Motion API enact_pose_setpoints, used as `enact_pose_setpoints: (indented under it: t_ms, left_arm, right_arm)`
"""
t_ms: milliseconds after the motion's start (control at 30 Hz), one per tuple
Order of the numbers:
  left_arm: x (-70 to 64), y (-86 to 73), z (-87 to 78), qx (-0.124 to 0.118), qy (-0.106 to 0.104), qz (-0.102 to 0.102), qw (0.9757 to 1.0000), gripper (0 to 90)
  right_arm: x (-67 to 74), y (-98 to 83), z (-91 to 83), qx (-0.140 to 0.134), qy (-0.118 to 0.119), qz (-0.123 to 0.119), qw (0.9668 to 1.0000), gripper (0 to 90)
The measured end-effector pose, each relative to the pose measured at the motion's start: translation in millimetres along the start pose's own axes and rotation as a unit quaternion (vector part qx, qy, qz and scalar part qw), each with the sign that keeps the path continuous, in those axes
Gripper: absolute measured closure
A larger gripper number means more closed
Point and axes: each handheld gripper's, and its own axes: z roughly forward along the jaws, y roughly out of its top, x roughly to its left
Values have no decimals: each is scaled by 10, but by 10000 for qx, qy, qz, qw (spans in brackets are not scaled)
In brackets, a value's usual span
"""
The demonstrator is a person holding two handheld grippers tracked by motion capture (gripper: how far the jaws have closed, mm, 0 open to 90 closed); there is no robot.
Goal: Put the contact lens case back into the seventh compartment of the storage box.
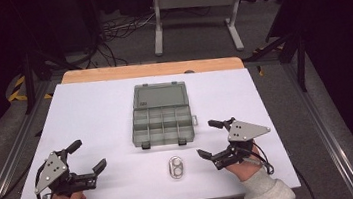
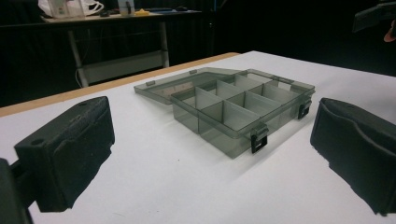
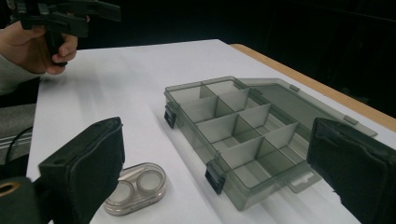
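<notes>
A grey see-through organiser box [image 1: 161, 120] lies mid-table with its lid [image 1: 159, 95] folded flat behind it; its compartments [image 2: 233, 105] [image 3: 238, 128] hold nothing I can see. In front of it rests a small clear contact-lens case [image 1: 175, 167] [image 3: 135, 187]. My left gripper [image 1: 86, 155] [image 2: 210, 154] hovers open at the near left, aimed at the box. Near the front right, my right gripper [image 1: 209, 138] [image 3: 224, 177] is open, with the box and case ahead of it. The left hand and its gripper [image 3: 65, 18] appear far off in the right gripper view.
The white tabletop [image 1: 90, 114] has a wooden strip [image 1: 151, 70] at its far edge. Beyond it stand a metal table frame [image 1: 194, 7] and cables [image 1: 111, 31] on the floor. Another table with items [image 2: 93, 14] is in the dark background.
</notes>
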Motion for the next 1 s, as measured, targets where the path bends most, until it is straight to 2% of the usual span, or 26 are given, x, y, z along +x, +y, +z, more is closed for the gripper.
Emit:
enact_pose_setpoints:
  t_ms: [433, 533, 800, 1000]
  left_arm:
    - [-1, -3, 7, 36, -21, 22, 10000, 3]
    - [0, -5, 8, 23, -20, 17, 10000, 3]
    - [-2, -5, 10, 26, -55, 21, 10000, 3]
    - [-1, -8, 14, 14, -56, 18, 10000, 3]
  right_arm:
    - [26, 116, 176, 199, 274, -137, 9993, 45]
    - [52, 153, 250, 351, 383, -251, 9983, 34]
    - [83, 243, 363, 339, 551, -341, 9973, 30]
    - [106, 284, 457, 398, 784, -347, 9955, 31]
